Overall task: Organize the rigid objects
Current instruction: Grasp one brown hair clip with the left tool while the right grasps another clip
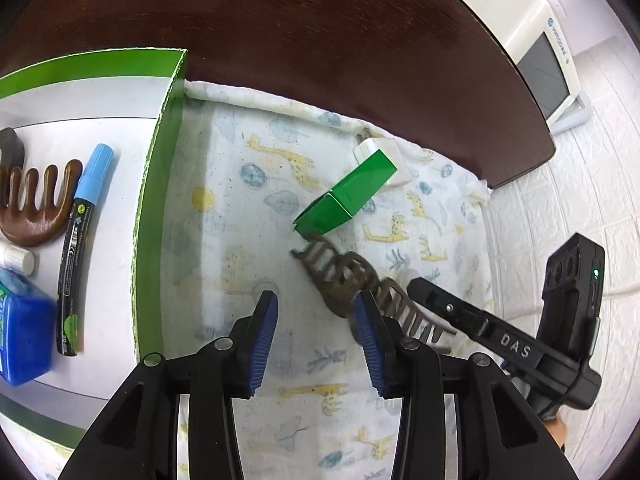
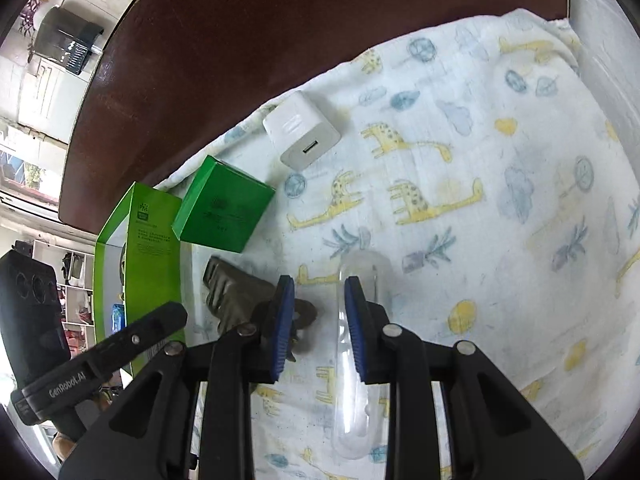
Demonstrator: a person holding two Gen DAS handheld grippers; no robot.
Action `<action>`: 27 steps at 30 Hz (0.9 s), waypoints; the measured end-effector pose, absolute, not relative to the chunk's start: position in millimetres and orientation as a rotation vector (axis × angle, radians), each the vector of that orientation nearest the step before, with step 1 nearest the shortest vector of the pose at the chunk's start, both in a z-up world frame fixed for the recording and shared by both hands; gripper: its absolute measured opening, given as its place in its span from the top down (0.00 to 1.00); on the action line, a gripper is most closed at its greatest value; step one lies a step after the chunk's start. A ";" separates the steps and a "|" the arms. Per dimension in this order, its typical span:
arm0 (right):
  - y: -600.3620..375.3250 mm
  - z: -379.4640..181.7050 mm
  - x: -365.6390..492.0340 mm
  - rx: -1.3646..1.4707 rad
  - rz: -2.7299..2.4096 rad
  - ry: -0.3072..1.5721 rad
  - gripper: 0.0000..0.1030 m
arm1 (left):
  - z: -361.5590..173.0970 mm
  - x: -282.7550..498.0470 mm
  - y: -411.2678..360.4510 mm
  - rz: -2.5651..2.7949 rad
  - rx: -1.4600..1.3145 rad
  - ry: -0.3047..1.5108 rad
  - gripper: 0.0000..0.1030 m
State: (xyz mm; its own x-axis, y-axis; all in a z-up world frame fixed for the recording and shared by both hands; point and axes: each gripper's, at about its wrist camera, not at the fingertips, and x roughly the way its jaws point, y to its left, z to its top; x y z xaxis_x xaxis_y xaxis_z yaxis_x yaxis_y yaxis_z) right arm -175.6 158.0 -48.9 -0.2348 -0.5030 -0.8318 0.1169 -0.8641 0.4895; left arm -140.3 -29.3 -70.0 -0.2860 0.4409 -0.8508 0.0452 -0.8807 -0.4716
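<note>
A grey-brown claw hair clip [image 1: 352,284] lies on the giraffe-print cloth [image 1: 224,240], just right of my open left gripper [image 1: 316,312]; its right pad overlaps the clip. In the right wrist view the clip [image 2: 236,296] lies left of my open right gripper [image 2: 320,312]. A clear plastic tube [image 2: 360,360] lies under the right pad [image 2: 356,332]. A small green box [image 1: 348,196] and a white USB charger [image 2: 300,132] lie further back. A green tray [image 1: 160,184] at the left holds a brown comb [image 1: 36,204], a blue-capped marker [image 1: 80,248] and a blue bottle [image 1: 24,332].
The dark wooden table [image 1: 320,40] extends beyond the cloth. The right gripper's body [image 1: 520,340] shows at the right of the left wrist view; the left gripper's body [image 2: 100,352] shows at the left of the right wrist view. A white appliance [image 1: 532,40] stands beyond the table.
</note>
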 end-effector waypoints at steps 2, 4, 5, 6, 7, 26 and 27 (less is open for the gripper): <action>160.4 -46.0 -173.5 1.620 -2.155 -0.470 0.76 | -68.5 -139.9 -33.3 2.261 -1.709 -0.599 0.61; 165.9 -42.2 -169.7 1.602 -2.151 -0.505 0.74 | -70.0 -143.1 -32.4 2.267 -1.714 -0.603 0.61; 169.7 -40.1 -167.2 1.593 -2.152 -0.521 0.74 | -68.5 -140.5 -39.0 2.262 -1.716 -0.618 0.60; 173.7 -37.7 -164.6 1.585 -2.154 -0.530 0.74 | -69.4 -141.9 -38.9 2.255 -1.718 -0.633 0.60; 176.9 -36.3 -161.9 1.583 -2.152 -0.542 0.74 | -70.4 -143.4 -39.3 2.248 -1.719 -0.644 0.60; 155.8 -36.3 -125.0 1.576 -2.053 -0.625 0.76 | -80.2 -159.7 -33.8 2.223 -1.698 -0.657 0.63; 156.8 -37.4 -125.6 1.576 -2.074 -0.619 0.81 | -80.3 -158.2 -33.0 2.219 -1.707 -0.643 0.66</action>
State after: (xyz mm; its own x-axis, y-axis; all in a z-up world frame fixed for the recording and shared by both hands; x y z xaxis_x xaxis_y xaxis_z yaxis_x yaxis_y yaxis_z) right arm -125.6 156.8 -37.4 -0.2380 -0.6046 -0.7601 0.0893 -0.7929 0.6027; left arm -158.2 -33.0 -80.3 -0.2704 0.4665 -0.8422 0.0557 -0.8657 -0.4974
